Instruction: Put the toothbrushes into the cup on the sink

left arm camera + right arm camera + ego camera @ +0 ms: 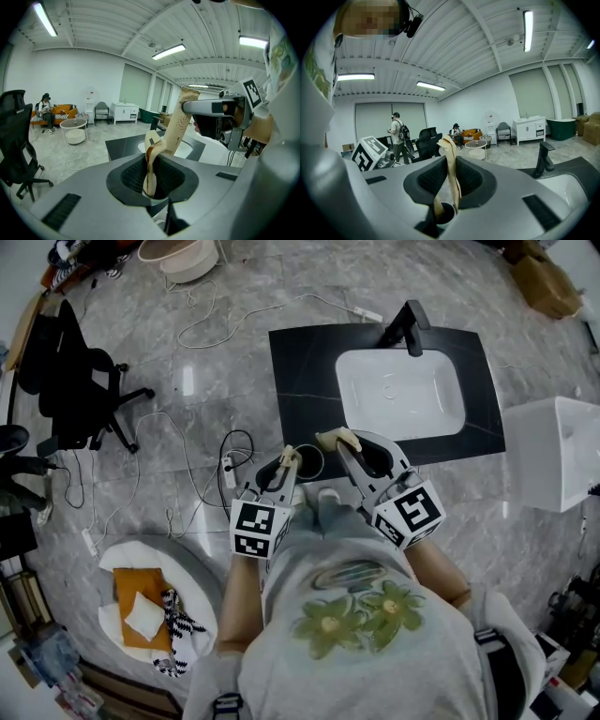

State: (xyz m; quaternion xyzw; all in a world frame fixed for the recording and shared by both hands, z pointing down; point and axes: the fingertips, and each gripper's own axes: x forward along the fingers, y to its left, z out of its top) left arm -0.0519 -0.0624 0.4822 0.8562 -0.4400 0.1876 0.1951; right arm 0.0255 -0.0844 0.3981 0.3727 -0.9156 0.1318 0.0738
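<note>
My left gripper [151, 171] and right gripper [449, 180] both have their fingers clamped narrowly on one tan paper sleeve [177, 124], above the cup [309, 465]

Black office chair [80, 390] left; white tub [187, 257] top; white box [562, 451] right; grey marble floor [216, 381].

the toothbrush wrapper [177, 123] looks like tan kraft paper, matt and creased, printed with small dark dots. the left claw [151, 161] and right claw [449, 164] have smooth matt grey plastic shells and black ribbed pads [135, 176]. at one o'clock from them, the basin [398, 395] is glossy white, the desk [300, 381] around it matt black, and the floor [253, 268] polished grey stone.
</note>
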